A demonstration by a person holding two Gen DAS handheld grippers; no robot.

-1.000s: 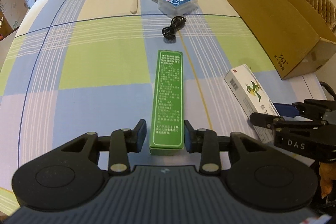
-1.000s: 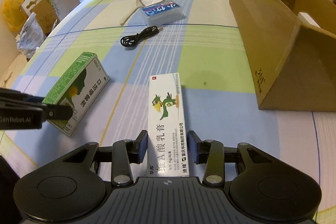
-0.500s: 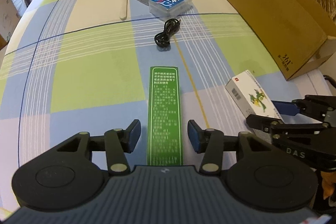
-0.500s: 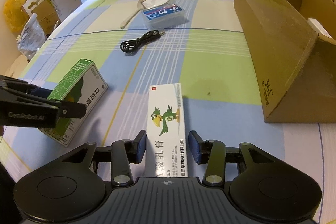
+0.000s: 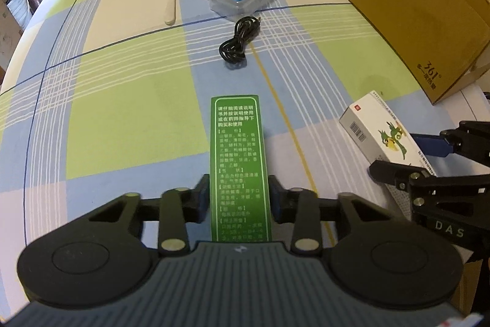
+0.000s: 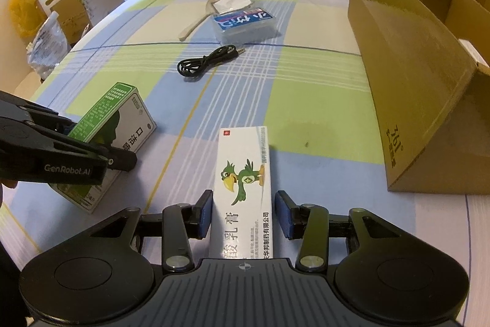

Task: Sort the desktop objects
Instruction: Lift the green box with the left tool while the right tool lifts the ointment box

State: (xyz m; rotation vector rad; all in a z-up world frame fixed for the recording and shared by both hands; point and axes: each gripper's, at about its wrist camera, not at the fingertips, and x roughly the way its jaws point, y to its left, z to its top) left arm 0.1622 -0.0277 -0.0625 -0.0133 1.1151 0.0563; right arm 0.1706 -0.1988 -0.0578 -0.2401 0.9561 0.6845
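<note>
Grippers flank their cartons: left gripper (image 5: 239,198) pinches the tall green medicine box (image 5: 238,161), right gripper (image 6: 243,212) (jaws parted) should close squarely on the white parrot-printed box (image 6: 245,173) beside the brown cardboard carton (image 6: 413,81).

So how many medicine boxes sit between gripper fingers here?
2: the green box between the left gripper fingers, the white parrot box between the right gripper fingers.

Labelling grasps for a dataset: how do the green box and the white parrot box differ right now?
The green box is clamped by the left gripper; the white parrot box sits between the right gripper's open jaws. Green stands on edge; white lies flat. Both are elongated cartons on the checked tablecloth.
</note>
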